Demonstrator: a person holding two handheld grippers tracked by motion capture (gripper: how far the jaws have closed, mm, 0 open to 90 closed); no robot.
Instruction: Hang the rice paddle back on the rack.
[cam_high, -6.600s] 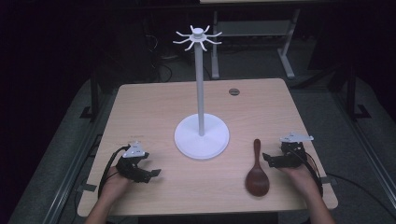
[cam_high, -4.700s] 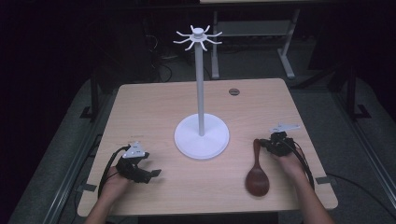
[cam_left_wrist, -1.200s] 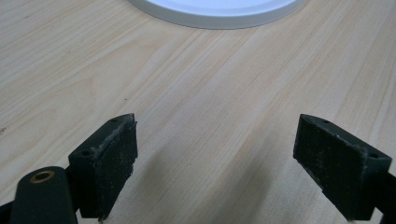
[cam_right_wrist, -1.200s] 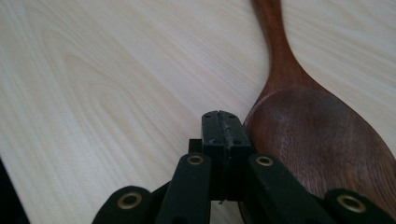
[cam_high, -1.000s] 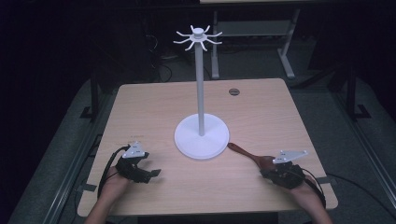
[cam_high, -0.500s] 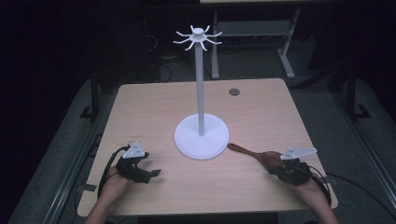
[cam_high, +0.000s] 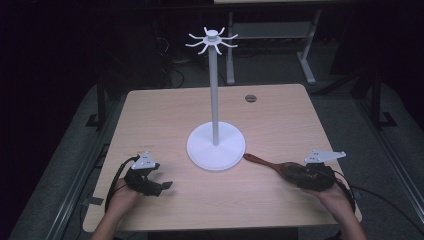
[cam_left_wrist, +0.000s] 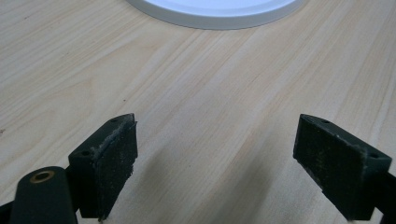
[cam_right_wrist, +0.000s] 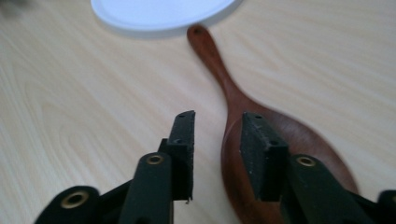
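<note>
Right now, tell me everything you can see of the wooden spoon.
The wooden spoon is dark reddish-brown, with a broad oval bowl and a slim handle pierced by a small hole at its tip. It lies flat on the table, handle tip beside the white stand base. The right gripper straddles its bowl's edge, jaws slightly apart.

The table is pale beige wood with fine streaked grain, and at its 12 o'clock stands a white stand with a grey pole and white hooks. The spoon at 4 o'clock is deep reddish-brown, glossy and unpatterned. Both the left gripper and the right gripper are matt black with brass-coloured rivets, each topped by a light grey plate
</note>
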